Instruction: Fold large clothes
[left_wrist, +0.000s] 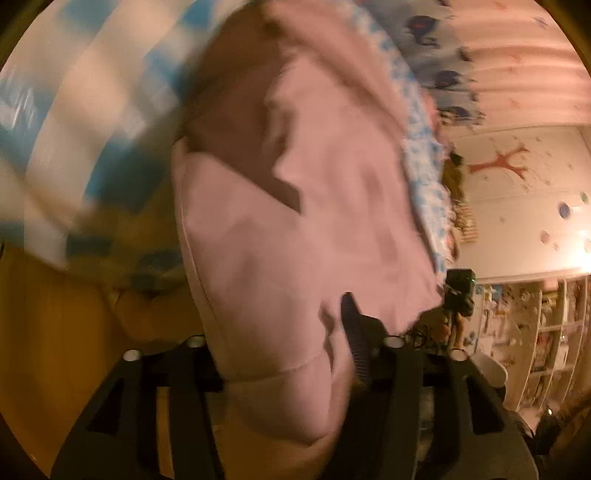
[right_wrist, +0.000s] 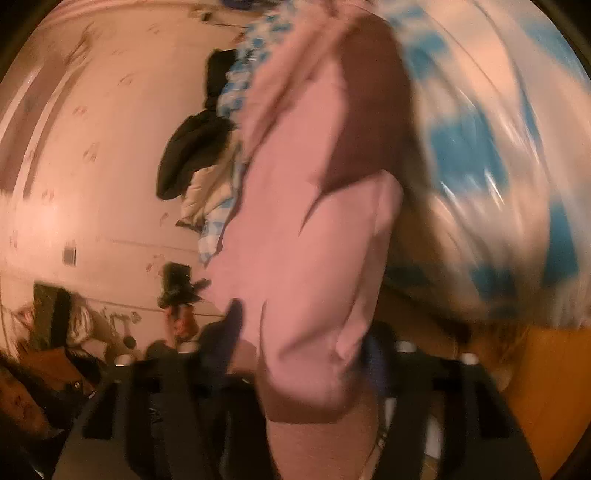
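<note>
In the left wrist view, the left gripper (left_wrist: 284, 354) has the pink garment (left_wrist: 295, 221) lying between its fingers; one dark ribbed finger (left_wrist: 352, 332) shows at about five o'clock of centre, the other is hidden under the cloth, and blur leaves it unclear whether the pads press on the fabric. From there the garment stretches up toward twelve o'clock, folded over itself with a darker brown inner layer (left_wrist: 236, 122) showing. It lies on a blue-and-white checked cover (left_wrist: 92, 110) at ten o'clock, with orange-brown wood (left_wrist: 55, 332) at eight o'clock and white shelves (left_wrist: 546, 332) at four o'clock. In the right wrist view, the right gripper (right_wrist: 303, 354) likewise straddles the garment (right_wrist: 295, 240), its fingers either side of the cloth; the grip cannot be judged. A dark heap of clothes (right_wrist: 192, 147) sits at ten o'clock.
</note>
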